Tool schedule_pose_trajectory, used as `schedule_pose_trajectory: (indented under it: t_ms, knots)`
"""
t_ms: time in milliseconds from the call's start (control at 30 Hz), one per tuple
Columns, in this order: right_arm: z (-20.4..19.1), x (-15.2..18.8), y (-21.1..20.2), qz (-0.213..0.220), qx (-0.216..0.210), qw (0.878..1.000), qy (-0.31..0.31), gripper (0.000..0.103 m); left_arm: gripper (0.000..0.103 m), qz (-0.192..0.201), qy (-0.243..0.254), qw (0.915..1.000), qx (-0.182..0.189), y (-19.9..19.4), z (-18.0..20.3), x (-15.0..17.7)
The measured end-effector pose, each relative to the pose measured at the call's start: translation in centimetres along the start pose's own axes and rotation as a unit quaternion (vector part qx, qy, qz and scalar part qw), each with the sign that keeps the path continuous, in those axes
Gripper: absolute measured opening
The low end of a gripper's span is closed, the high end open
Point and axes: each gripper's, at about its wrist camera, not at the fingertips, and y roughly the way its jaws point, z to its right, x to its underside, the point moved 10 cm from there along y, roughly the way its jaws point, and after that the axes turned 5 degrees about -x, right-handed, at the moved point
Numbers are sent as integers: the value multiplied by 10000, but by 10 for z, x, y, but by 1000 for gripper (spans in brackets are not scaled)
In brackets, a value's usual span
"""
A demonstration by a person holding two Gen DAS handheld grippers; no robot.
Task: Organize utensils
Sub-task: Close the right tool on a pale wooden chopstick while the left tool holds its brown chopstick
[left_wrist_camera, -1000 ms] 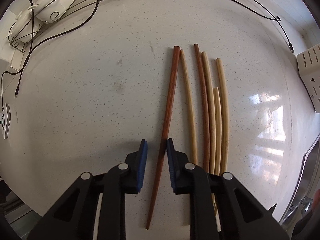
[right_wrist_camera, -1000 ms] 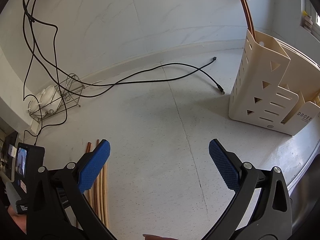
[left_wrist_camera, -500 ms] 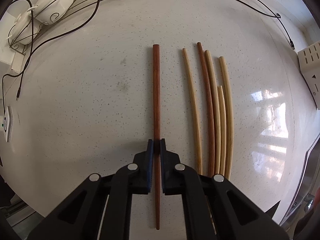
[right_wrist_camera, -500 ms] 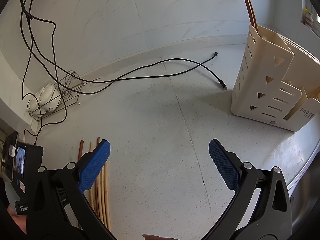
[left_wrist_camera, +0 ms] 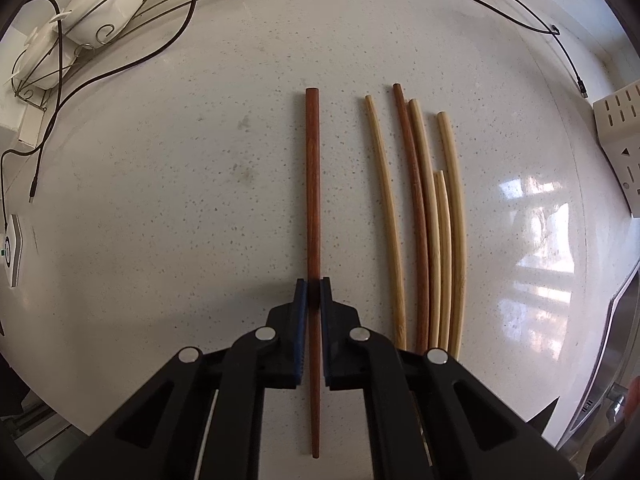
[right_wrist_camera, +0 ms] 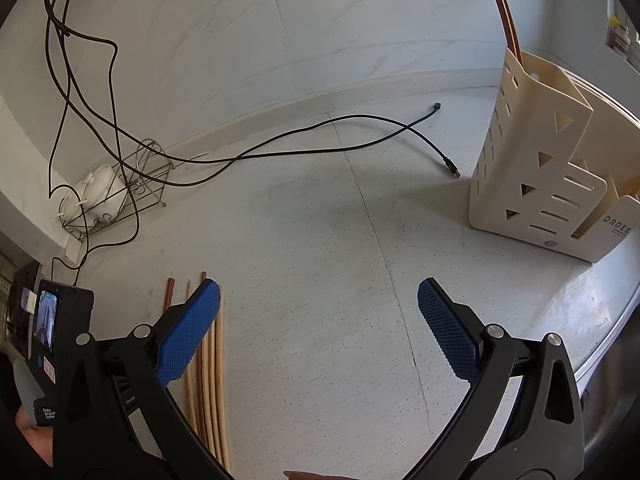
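A dark red-brown chopstick [left_wrist_camera: 313,184] lies straight on the white speckled counter, and my left gripper [left_wrist_camera: 314,296] is shut on it near its thin end, pointing down. To its right lie several more chopsticks [left_wrist_camera: 424,220], mostly pale wood with one dark one among them. My right gripper [right_wrist_camera: 320,320] hangs open over the counter with nothing between its blue pads [right_wrist_camera: 188,336]. The same chopsticks [right_wrist_camera: 212,360] show at its lower left. A cream utensil holder [right_wrist_camera: 532,176] stands at the right, with one dark chopstick [right_wrist_camera: 505,12] upright in it.
A wire rack with white dishes [left_wrist_camera: 92,12] sits at the far left. Black cables [right_wrist_camera: 320,148] trail across the counter. A corner of the cream holder [left_wrist_camera: 620,140] and a metal sink edge [left_wrist_camera: 616,360] lie at the right. The left hand's device [right_wrist_camera: 44,324] sits lower left.
The left gripper's jaws closed on the dark chopstick, which swung from a slant to lie straight and apart from the others. The right gripper stayed open and barely moved.
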Motion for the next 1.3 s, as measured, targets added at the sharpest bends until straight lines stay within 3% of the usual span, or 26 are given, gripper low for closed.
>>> schedule_pose_trajectory:
  t_ms: [333,467,600,733,800,1033,1300]
  knots:
    - [-10,9,13,-340,31,9994,0,95,6,64,-53,9999,151,3,-5,1]
    - [-18,19,32,-750,184,9968,-216,94,6,152,-70,9997,169,0,-9,1]
    - [-39,40,56,-1519,23,9870,-528,72,6,166,-168,9994,242,1,-15,4]
    - [-61,63,73,-2174,-5,9717,-926,61,6,175,-202,9992,284,2,-18,9]
    - [-70,76,80,-2495,-45,9637,-951,48,6,178,-221,9991,306,3,-19,11]
    - [-87,99,93,-3086,55,9470,-888,40,6,208,-275,9989,321,3,-18,14]
    - [-97,108,100,-3364,160,9384,-771,36,6,209,-332,9985,373,4,-21,15]
